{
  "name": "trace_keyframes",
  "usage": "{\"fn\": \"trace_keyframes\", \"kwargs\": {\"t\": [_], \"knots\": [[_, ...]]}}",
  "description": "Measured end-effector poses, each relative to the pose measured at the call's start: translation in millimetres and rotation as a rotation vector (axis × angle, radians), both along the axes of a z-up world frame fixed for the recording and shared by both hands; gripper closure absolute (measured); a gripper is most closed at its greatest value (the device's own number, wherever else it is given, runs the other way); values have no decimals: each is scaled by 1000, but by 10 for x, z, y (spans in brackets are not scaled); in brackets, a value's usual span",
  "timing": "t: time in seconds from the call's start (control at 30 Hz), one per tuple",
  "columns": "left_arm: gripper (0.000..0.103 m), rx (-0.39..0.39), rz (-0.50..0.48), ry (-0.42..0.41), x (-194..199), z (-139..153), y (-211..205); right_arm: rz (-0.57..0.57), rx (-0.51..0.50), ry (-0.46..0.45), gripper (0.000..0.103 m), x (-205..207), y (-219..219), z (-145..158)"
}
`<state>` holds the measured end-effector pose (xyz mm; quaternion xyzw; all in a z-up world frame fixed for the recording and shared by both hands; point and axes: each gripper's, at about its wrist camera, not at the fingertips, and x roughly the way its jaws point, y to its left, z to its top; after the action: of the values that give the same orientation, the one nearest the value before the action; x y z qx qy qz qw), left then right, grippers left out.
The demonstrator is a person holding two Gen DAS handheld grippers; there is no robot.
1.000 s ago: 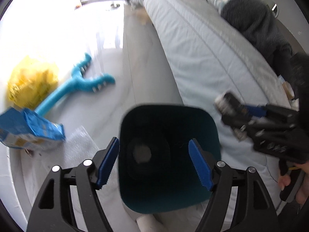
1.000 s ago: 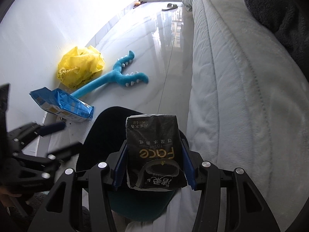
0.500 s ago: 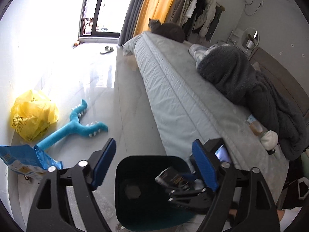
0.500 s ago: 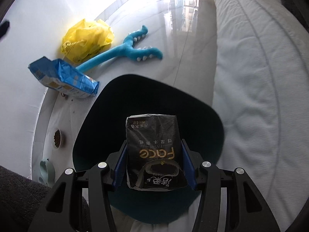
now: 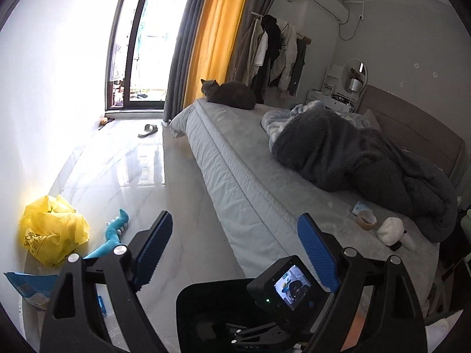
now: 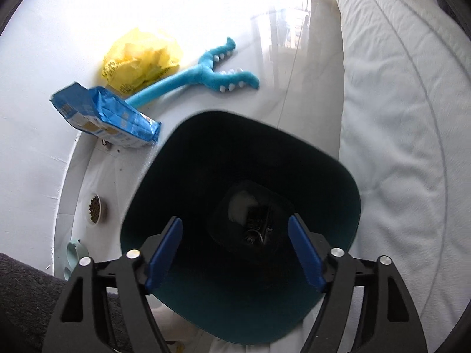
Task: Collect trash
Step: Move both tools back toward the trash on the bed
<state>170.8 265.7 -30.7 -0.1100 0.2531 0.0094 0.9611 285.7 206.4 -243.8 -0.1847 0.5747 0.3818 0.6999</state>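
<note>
Now my right gripper (image 6: 235, 253) hangs jaws wide over the smooth, rounded-square teal bin (image 6: 338, 182); the glossy black tissue pack (image 6: 257, 223) lies at its bottom, lettering unreadable. My left gripper (image 5: 235, 253) gapes empty, a crinkled yellow bag (image 5: 53, 229) at nine o'clock.

Little can be read here. The black tissue pack (image 6: 255, 226), low in the middle of the right wrist view at the bottom of the dark bin (image 6: 188, 161), shows pale marks too dim and small to make out. The blue bag (image 6: 103, 117) at the left of that view carries yellow and white printed panels, and the yellow plastic bag (image 6: 141, 58) above it has dark print along its lower edge, but no letter on either can be told.
</note>
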Motion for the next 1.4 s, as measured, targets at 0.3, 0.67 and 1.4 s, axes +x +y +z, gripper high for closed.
{"fn": "trace_keyframes", "kwargs": {"t": [0.3, 0.67, 1.4], "knots": [[10, 27, -39, -86, -19, 233, -181, 25, 88, -117, 20, -23, -87, 516], [10, -9, -71, -144, 8, 400, -443, -15, 210, -233, 19, 77, -577, 1058], [10, 7, -237, -103, 502, 392, -1422, -164, 279, -428, 19, 254, -2050, 1667]]}}
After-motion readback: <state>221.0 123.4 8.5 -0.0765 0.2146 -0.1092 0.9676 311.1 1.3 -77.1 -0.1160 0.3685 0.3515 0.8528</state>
